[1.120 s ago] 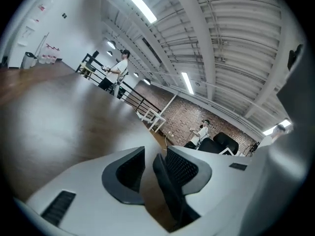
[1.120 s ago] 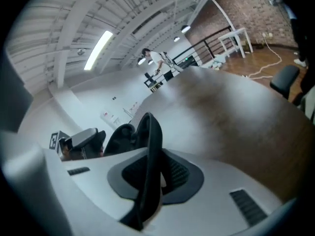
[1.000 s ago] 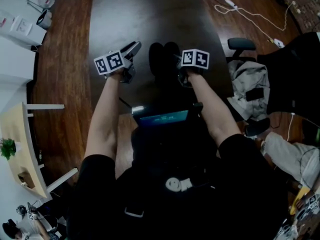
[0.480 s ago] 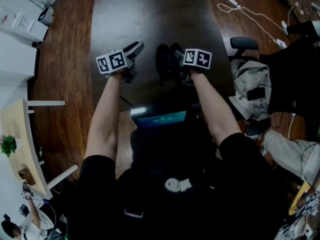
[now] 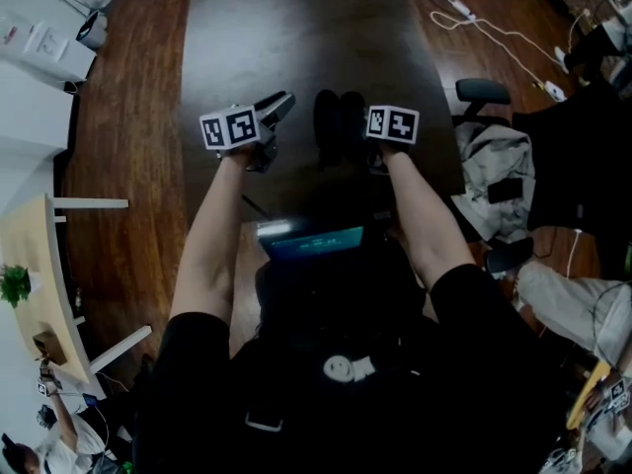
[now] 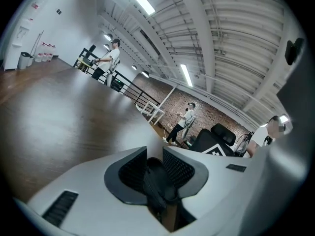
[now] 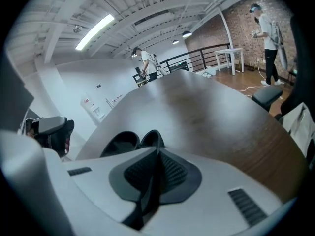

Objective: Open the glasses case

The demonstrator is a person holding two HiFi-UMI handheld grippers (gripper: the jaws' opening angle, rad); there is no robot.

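The black glasses case [image 5: 339, 118] lies open on the dark table [image 5: 296, 28], its two halves side by side [image 7: 129, 142]. My right gripper [image 5: 361, 128] sits at the case's right edge. Its jaws have just been closing and its pads [image 7: 156, 154] now meet, with nothing visible between them; the case's near rim lies just past the tips. My left gripper [image 5: 280, 102] hovers left of the case, with bare table showing between them. Its jaws [image 6: 155, 150] have just been closing but the pads still stand apart. A dark rounded shape sits low in that gap; I cannot tell what it is.
An office chair [image 5: 481, 90] draped with a grey jacket [image 5: 491, 166] stands right of the table. Cables [image 5: 474, 23] run across the wooden floor. A device with a teal screen [image 5: 311, 237] hangs at the person's chest. People stand far off in the room [image 6: 187, 119].
The right gripper's marker cube has rolled a little. Both grippers and the open case sit slightly lower in the head view; their spacing is about the same.
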